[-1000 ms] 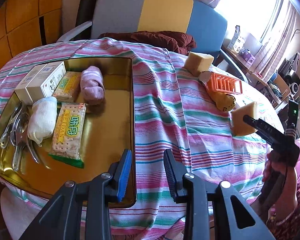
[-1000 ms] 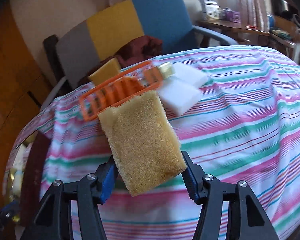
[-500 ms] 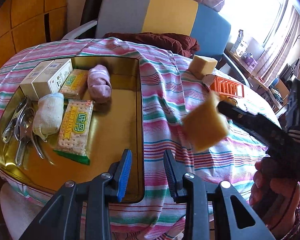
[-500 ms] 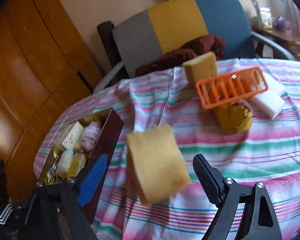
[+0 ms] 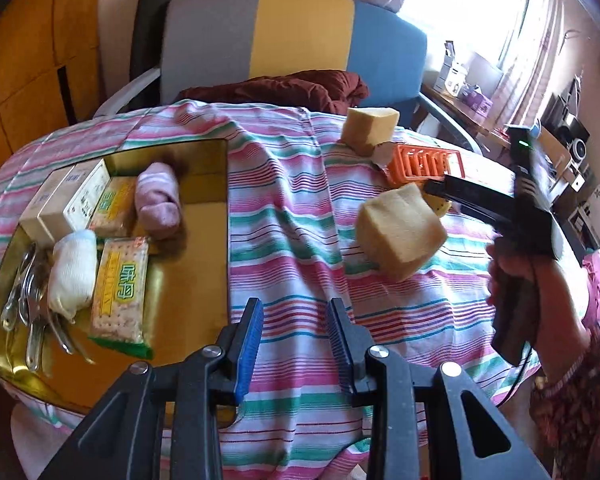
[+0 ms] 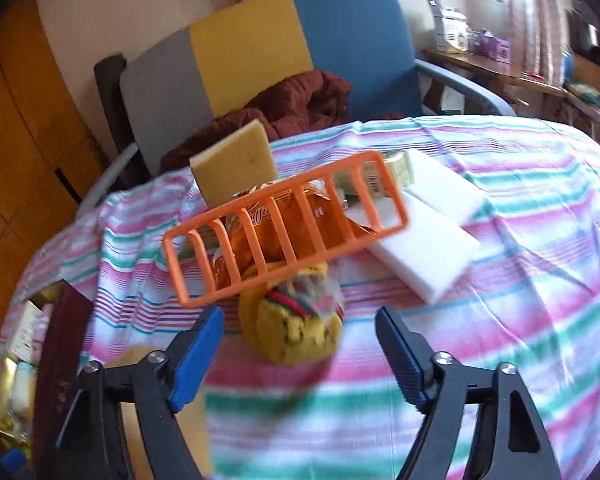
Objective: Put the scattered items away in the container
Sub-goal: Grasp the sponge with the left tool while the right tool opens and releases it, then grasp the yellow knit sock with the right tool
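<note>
The left gripper (image 5: 294, 342) hovers low over the near edge of the desk (image 5: 300, 216), which is covered with a pink, green and white striped cloth; its blue-padded fingers (image 5: 249, 338) stand a moderate gap apart and hold nothing. To its left lies the golden metal tray (image 5: 210, 248), the container of the task. Inside the tray are two white cartons (image 5: 66, 200) at the far left, a packet of crackers (image 5: 114, 202) beside them, a rolled lilac sock (image 5: 158, 200), a rolled white sock (image 5: 72, 276), a second packet of crackers (image 5: 120, 288) and some metal spoons (image 5: 26, 304) along the left wall. In the left wrist view a yellow sponge block (image 5: 400, 232) is in the air above the cloth, right of the tray and just in front of the black right gripper (image 6: 298, 354), which a hand (image 5: 540, 292) holds; the sponge seems free of its fingers, though the contact point is hard to see. In the right wrist view the right fingers (image 6: 198, 350) are spread wide and nothing is between them. Ahead of them on the cloth lies a yellow rolled sock (image 6: 296, 328) with a striped band, touching an orange plastic rack (image 6: 284, 224) that leans tilted over a shiny orange snack bag (image 6: 288, 216). Another yellow sponge (image 6: 236, 164) stands behind the rack, and two white foam blocks (image 6: 424, 248) lie to its right, touching each other. Behind the desk is a chair (image 6: 260, 52) in grey, yellow and blue with a dark red cloth (image 6: 300, 96) on its seat.
</note>
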A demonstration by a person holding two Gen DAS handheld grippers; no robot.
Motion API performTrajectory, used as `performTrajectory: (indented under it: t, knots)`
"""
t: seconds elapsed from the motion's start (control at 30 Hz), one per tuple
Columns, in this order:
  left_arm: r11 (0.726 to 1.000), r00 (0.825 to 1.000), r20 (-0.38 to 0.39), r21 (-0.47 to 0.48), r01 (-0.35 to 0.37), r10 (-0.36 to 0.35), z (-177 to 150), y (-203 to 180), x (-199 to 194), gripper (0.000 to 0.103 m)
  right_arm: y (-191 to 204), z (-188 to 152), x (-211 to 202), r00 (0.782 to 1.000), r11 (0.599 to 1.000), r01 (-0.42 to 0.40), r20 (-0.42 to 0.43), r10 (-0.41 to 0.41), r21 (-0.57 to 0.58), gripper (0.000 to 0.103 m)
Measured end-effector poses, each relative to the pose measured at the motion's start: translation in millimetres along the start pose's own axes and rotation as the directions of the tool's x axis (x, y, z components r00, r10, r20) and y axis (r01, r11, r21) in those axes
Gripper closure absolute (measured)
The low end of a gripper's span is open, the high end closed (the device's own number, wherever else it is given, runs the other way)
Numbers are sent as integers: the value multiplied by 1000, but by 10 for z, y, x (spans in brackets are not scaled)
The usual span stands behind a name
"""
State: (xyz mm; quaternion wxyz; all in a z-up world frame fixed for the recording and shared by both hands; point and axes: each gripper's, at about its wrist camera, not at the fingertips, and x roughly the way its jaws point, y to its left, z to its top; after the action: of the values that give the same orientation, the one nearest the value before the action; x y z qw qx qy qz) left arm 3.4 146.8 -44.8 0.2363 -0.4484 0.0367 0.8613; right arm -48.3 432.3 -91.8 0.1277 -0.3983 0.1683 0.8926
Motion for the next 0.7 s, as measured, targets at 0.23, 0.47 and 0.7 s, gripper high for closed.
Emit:
performTrajectory:
  t: [0.23, 0.47, 0.7]
  knots:
    - [995, 996, -27, -59, 81, -83, 115, -79, 130, 70, 5, -150, -4, 1000, 999, -25, -17, 25, -31, 60]
    - [979, 979, -61, -81, 189, -195, 290, -349, 340, 60, 54, -482, -288, 994, 994, -102, -30, 101, -46, 64]
    - [954, 953, -105, -123, 273, -286, 395, -550, 564, 52, 35, -755, -478, 990, 990, -141, -29, 140, -25, 65]
